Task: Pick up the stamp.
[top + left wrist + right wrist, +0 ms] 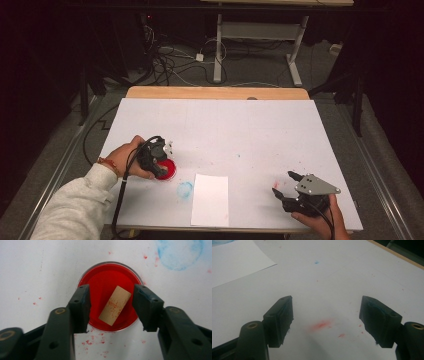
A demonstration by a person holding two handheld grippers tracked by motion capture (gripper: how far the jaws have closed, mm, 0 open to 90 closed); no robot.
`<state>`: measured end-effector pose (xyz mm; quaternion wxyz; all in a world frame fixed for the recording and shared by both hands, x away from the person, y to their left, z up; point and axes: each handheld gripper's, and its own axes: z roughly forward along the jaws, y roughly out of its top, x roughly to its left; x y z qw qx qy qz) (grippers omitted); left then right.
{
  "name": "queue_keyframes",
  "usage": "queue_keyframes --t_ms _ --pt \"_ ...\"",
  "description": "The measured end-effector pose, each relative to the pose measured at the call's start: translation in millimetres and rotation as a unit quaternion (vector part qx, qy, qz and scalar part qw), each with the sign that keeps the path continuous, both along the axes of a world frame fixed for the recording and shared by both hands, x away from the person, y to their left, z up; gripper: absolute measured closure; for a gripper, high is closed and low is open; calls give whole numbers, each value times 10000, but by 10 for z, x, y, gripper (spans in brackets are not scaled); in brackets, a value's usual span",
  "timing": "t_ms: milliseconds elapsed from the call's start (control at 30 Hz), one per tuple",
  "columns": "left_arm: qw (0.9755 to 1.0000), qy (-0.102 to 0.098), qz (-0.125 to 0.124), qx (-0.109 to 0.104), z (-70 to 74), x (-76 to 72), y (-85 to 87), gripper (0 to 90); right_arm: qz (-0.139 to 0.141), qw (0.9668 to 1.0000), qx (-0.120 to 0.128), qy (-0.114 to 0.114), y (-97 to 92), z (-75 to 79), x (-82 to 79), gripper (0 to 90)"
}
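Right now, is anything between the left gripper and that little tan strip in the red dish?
Nothing visible. The left gripper hangs open right over the red dish, jaws either side of the tan strip, which lies flat and uncovered in the red liquid.

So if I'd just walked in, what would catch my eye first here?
Probably the round dish of bright red liquid near the table's left front, with a small tan strip lying in it, speckled red. The left gripper hangs right over it, jaws open on either side of the strip. Next you'd notice the smudged blue ring beside a white sheet of paper, while the right gripper waits open over bare table.
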<state>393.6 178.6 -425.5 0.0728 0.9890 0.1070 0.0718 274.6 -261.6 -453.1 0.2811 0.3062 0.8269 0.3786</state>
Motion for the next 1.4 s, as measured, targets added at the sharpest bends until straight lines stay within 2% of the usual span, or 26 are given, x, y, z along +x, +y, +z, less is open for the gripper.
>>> queue_keyframes --t_ms 133,267,400,467,733,1000,1233,1400 --pt "9999 -15 -4 105 -24 4 18 524 7 10000 -11 -20 -2 2 -7 283" --pt "10000 -1 0 40 -30 4 35 557 -17 10000 29 -19 -8 8 -8 295" --pt "10000 -46 -51 -4 -34 3 31 658 3 10000 56 -20 -7 17 -4 300" --pt "10000 -3 -53 -51 -38 5 24 724 21 10000 71 -2 -4 15 -1 302" --pt "9999 110 36 -125 -64 26 41 736 12 9999 145 36 -11 18 -2 308" --pt "9983 145 306 -476 -104 19 111 736 15 9999 126 -10 -11 32 5 311" --pt "9987 108 304 -401 -97 11 92 736 -1 9999 142 24 9 34 44 314" --pt "9982 56 443 -401 -70 -7 108 737 -31 9999 157 25 -9 37 61 314"
